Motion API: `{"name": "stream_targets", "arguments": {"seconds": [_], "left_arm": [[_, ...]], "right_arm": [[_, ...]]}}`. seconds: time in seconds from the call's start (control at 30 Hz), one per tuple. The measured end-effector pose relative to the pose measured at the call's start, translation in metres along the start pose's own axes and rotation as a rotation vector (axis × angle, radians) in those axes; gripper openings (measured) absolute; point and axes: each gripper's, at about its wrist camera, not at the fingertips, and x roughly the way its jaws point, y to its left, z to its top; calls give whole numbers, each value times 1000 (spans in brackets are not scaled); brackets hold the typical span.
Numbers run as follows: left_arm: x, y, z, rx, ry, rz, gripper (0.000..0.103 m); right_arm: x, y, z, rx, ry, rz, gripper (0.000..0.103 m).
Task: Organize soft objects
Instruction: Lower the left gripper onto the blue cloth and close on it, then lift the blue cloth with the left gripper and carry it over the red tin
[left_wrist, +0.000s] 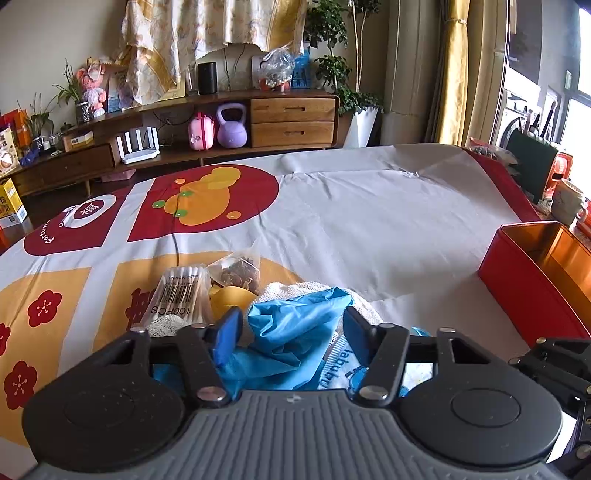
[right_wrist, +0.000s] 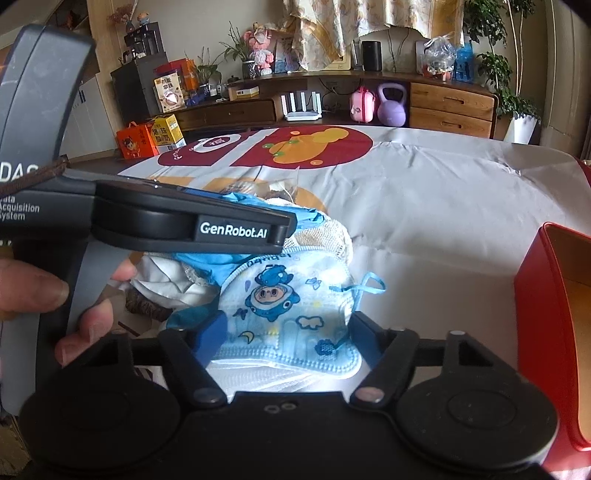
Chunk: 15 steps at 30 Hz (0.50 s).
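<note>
A pile of soft things lies on the table: a crumpled blue glove (left_wrist: 291, 332), a white mesh cloth (left_wrist: 306, 288), and a cartoon-printed face mask (right_wrist: 291, 314). My left gripper (left_wrist: 291, 321) is open with its jaws on either side of the blue glove. My right gripper (right_wrist: 286, 328) is open with its jaws around the mask, which lies flat between them. The left gripper body (right_wrist: 192, 221) crosses over the pile in the right wrist view. The mask edge shows in the left wrist view (left_wrist: 343, 365).
A red tin box (left_wrist: 535, 273) with a gold inside stands open at the right; it also shows in the right wrist view (right_wrist: 554, 317). A cotton swab pack (left_wrist: 181, 295) and a tea bag packet (left_wrist: 236, 273) lie left of the pile. A printed tablecloth (left_wrist: 369, 221) covers the table.
</note>
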Motion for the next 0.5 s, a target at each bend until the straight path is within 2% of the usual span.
{"name": "stream_targets", "arguments": {"seconds": [0.1,0.17,0.23,0.3,0.37,0.5], "left_arm": [[-1,1,-1,-5,-6,1,35],[0,2,-2,-6,-4,6,34],[-2,3,-2,-6,-8,9,31],[-5,4,-3,-4,-24,17,25],[-8,4,-2,3,-38,22,23],[-13,8,-1,-15,-46,17,19]], "right_arm": [[0,1,0,-7,-2,-4,54],[-1,1,0,-13,-10,-18,45],[-3,1,0,-16,-18,-23,33],[-3,1,0,-27,-19,-35,16],[-3,1,-1,-31,-17,-47,3],[-12,-2,-2,-14,-50,-39,0]]}}
